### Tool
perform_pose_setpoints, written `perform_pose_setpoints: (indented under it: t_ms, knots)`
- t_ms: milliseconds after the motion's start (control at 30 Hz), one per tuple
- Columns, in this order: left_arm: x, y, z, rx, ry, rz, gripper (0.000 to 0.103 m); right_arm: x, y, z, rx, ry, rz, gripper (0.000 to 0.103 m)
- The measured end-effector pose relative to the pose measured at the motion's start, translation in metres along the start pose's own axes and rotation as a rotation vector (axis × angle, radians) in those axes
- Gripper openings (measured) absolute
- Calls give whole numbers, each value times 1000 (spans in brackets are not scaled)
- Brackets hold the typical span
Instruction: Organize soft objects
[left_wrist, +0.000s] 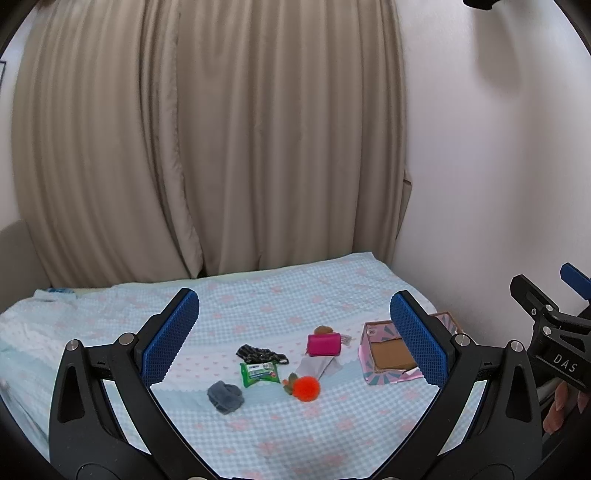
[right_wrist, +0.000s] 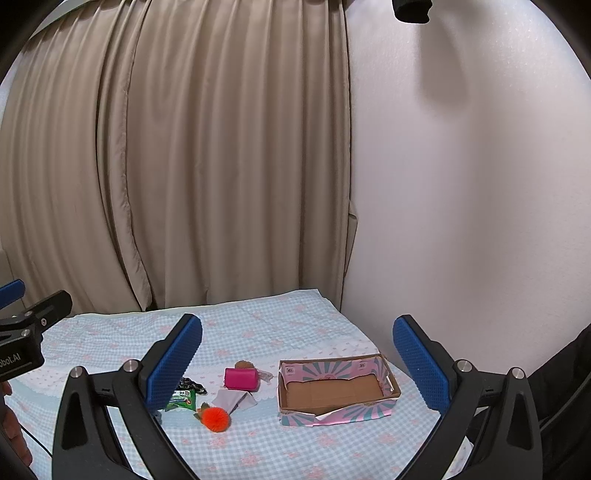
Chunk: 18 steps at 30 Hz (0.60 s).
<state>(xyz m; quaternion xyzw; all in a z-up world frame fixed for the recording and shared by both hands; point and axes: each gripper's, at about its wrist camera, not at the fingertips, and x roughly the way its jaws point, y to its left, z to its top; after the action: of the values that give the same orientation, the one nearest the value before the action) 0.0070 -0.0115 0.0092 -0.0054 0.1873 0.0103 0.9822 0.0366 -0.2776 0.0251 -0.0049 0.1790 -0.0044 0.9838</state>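
Both cameras look forward between their own two blue fingers, from above the near edge of the bed (left_wrist: 295, 295), and they face the curtain (left_wrist: 221, 147) and the wall (left_wrist: 498, 166). The left view stands more to the left; the right gripper (left_wrist: 554, 332) shows at its right border. The right view stands nearer to the box (right_wrist: 338, 391), and the left gripper (right_wrist: 22, 332) shows at its left border. Both views share the bed cover, the box and the small things beside it.
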Motion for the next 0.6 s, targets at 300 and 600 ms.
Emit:
perform_pose_setpoints:
  t_ms: [300,600]
  knots:
    - [0,4,0,-3,3,-3,103,3,0,-2,8,-3,3,103]
    - [-5,2,-3,-2,0,-8,103,8,2,-5,12,-3,1,103]
